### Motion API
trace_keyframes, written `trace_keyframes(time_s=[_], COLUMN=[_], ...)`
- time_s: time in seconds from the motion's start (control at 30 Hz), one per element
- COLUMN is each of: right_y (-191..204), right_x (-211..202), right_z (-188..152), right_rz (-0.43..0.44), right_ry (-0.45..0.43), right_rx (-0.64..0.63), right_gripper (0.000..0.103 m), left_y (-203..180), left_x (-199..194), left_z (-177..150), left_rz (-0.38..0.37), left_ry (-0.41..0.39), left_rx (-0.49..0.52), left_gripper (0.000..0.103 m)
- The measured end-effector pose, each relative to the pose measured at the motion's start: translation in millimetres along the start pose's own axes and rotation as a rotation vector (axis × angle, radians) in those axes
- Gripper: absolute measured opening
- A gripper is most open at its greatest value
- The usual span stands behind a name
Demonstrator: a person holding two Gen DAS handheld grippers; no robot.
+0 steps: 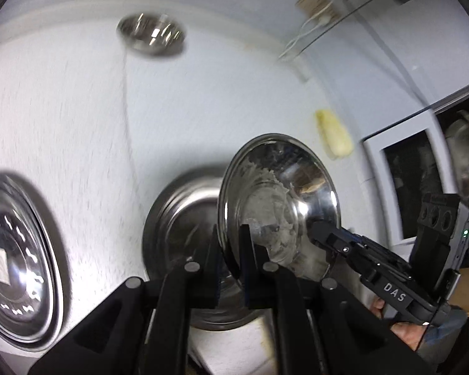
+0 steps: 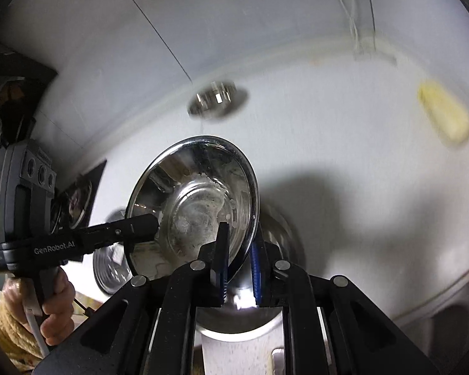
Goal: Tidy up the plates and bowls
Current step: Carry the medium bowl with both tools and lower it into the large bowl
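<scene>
The bowl (image 1: 278, 193) is polished, mirror-bright metal with dull whitish smears inside. The plate (image 1: 15, 250) and small bowl (image 1: 151, 36) gleam likewise. The counter (image 1: 78, 109) looks matt white and faintly speckled. Each hand-held gripper is matt black plastic.

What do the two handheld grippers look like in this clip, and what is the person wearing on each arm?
Both are matte black. The left gripper has round grey pivot pins; the right gripper has blue ribbed pads on its jaws. White lettering marks the bodies: "DAS" on the right, "GenRobot.AI" on the left. A green light glows on the right one. A white cable hangs below the left hand, sleeved in mustard knit; the right cuff looks blue.
</scene>
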State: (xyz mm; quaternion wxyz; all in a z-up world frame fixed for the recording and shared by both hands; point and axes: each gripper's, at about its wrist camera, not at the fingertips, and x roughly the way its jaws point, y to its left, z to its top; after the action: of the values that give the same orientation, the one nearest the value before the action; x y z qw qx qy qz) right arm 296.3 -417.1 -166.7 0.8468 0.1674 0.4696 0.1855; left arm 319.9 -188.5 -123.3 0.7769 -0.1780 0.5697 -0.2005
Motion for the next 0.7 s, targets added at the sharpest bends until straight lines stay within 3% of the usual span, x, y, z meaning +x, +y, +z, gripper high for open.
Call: trace_keyframes(time_s=[0.2, 0.4, 0.7], right_y=[-28, -29, -26], right_x=[49, 58, 60], right_z=[-23, -33, -32], right_rz=[0.0, -0.001, -0.047], right_ry=[0.1, 0.129, 0.12], right_rx=[0.062, 0.069, 0.041], right_gripper=[0.011, 0.011, 0.011], left_y=[21, 24, 8], left_x=[37, 56, 56], left_z=[-24, -30, -28], left_rz=[0.055, 0.084, 0.185], left_ry=[0.065, 0.086, 0.052], left_rx=[-0.031, -0.046, 0.075], left_gripper=[0.008, 0.009, 0.014])
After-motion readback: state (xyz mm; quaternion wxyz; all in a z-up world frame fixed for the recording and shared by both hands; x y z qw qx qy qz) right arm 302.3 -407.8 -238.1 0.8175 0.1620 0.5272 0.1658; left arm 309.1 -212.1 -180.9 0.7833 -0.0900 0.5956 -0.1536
